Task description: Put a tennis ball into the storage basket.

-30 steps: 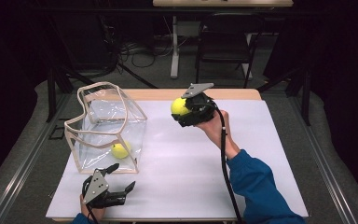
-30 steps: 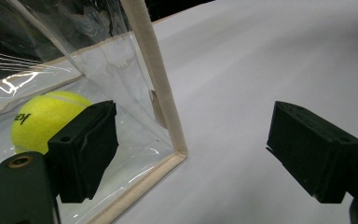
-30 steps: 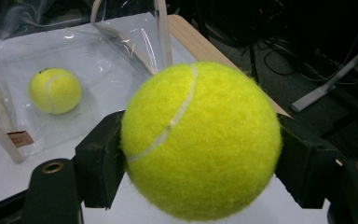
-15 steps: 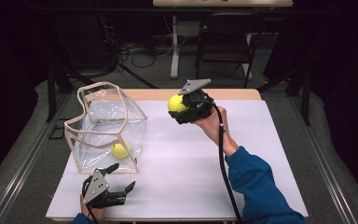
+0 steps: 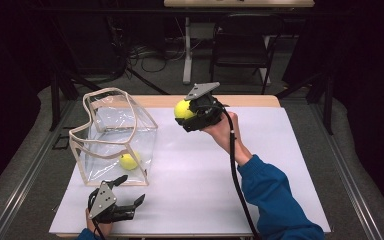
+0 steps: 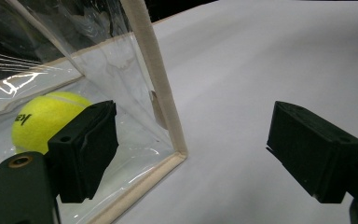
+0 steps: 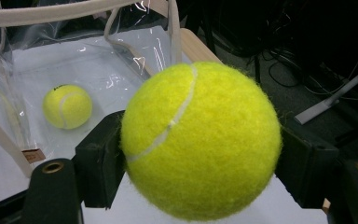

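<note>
My right gripper [image 5: 184, 111] is held up in the air, shut on a yellow tennis ball [image 5: 183, 108] [image 7: 200, 140], to the right of the clear bag's rim. The clear plastic bag [image 5: 114, 131] with beige edging stands open on the white table [image 5: 215, 175]. A second tennis ball [image 5: 128, 161] [image 6: 44, 119] [image 7: 67, 106] lies inside it on the bottom. My left gripper [image 5: 129, 191] [image 6: 191, 154] rests low near the table's front edge, open, its jaws straddling the bag's near corner seam [image 6: 161, 93] without touching it.
A chair [image 5: 242, 47] and a table leg [image 5: 186, 47] with cables stand beyond the far edge. Dark curtains surround the area. The person's blue sleeve [image 5: 275, 200] crosses the right front of the table.
My right gripper has carried the ball slightly left, closer to the bag's opening. The left gripper has stayed in place.
</note>
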